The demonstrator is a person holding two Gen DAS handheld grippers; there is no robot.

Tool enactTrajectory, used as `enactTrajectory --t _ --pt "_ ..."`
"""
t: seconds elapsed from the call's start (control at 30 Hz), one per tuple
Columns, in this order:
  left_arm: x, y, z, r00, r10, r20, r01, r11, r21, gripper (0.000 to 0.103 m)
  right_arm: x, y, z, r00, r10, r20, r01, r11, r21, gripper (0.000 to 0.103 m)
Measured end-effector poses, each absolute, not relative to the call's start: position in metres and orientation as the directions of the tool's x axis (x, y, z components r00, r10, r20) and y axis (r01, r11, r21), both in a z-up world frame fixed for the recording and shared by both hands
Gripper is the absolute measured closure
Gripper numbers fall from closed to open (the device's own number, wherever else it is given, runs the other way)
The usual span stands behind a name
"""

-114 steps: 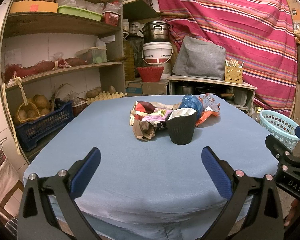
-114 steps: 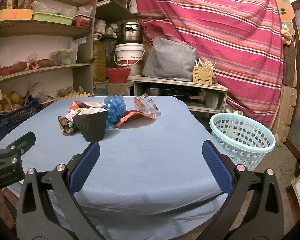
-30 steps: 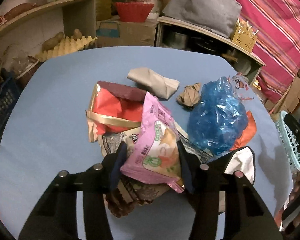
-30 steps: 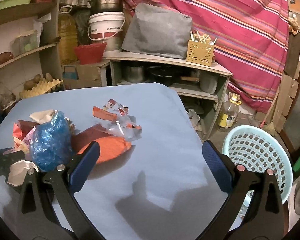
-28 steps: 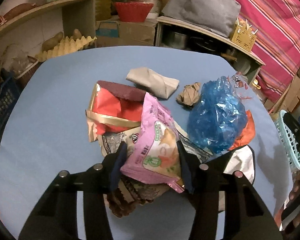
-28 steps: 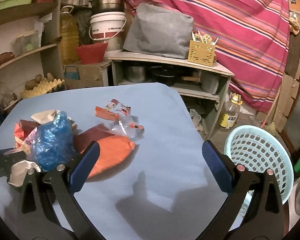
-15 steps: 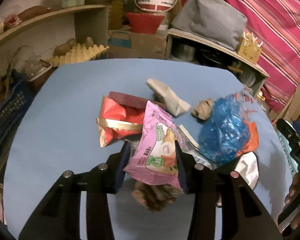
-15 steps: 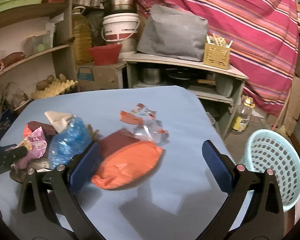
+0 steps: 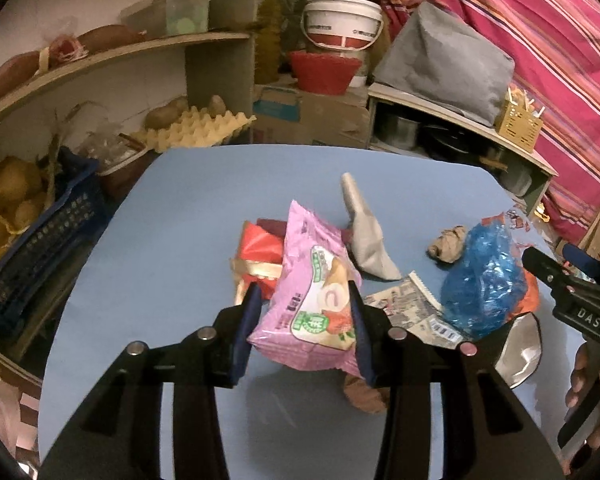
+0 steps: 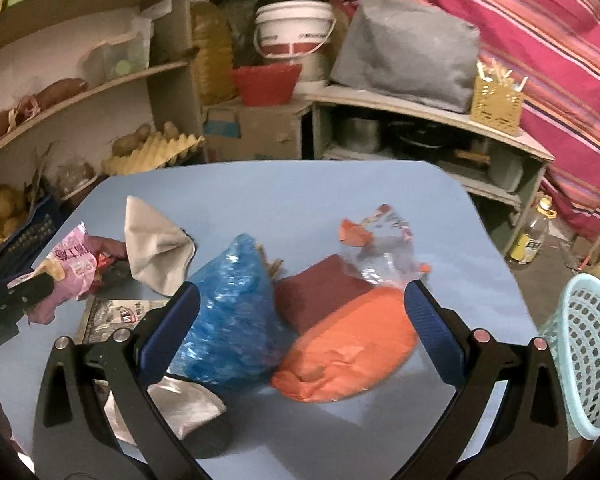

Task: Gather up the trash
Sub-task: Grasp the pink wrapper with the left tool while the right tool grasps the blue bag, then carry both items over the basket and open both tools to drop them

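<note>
My left gripper is shut on a pink snack packet and holds it above the blue table. The packet also shows at the left of the right wrist view. My right gripper is open above the trash pile, its fingers on either side of a blue plastic bag and an orange packet. A grey paper bag, a clear wrapper, a red packet and a brown paper ball lie on the table.
A light blue laundry basket stands on the floor right of the table. A black cup with silver lining lies under my right gripper. Shelves with potatoes and an egg tray stand behind; a blue crate sits at left.
My left gripper has lifted the pink packet clear of the pile. My right gripper has moved forward and down over the blue bag and the orange packet.
</note>
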State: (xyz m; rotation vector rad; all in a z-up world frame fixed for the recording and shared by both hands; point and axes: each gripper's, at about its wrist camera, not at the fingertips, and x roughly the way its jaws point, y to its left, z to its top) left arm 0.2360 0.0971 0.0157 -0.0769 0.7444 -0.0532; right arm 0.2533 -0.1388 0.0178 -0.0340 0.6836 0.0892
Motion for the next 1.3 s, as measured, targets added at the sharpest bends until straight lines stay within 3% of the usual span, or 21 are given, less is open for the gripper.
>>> enactTrajectory --t 0.1,0.27,0.43,0.6,0.93,1.3 --pt "0.236 0.107 0.011 0.73 -0.062 -0.68 0.006 0.996 -0.084 0.061 0.258 -0.132 0.013 0.757 0.074 -0.65 -0.1 0.995 -0.004 0.007" --pt "0.237 0.117 0.006 0.727 -0.026 -0.686 -0.021 0.998 -0.06 0.061 0.269 -0.127 0.002 0.72 0.083 -0.689 -0.118 0.993 -0.004 0.033" --pt "0.237 0.124 0.006 0.731 -0.003 -0.682 -0.037 0.998 -0.044 0.061 0.272 -0.128 -0.001 0.704 0.126 -0.699 -0.162 0.987 0.014 0.075" --pt "0.237 0.127 0.01 0.739 -0.006 -0.674 -0.045 0.997 -0.058 0.061 0.27 -0.132 0.001 0.709 0.158 -0.687 -0.189 0.981 0.031 0.097" --pt "0.219 0.112 0.038 0.782 -0.018 -0.624 -0.024 0.998 -0.058 0.061 0.242 -0.178 0.041 0.81 0.169 -0.561 -0.147 0.986 0.085 0.099" --pt "0.21 0.043 0.068 0.816 -0.099 -0.57 0.073 0.995 -0.067 0.061 0.207 -0.264 0.066 0.854 0.118 -0.507 -0.053 0.989 0.141 0.099"
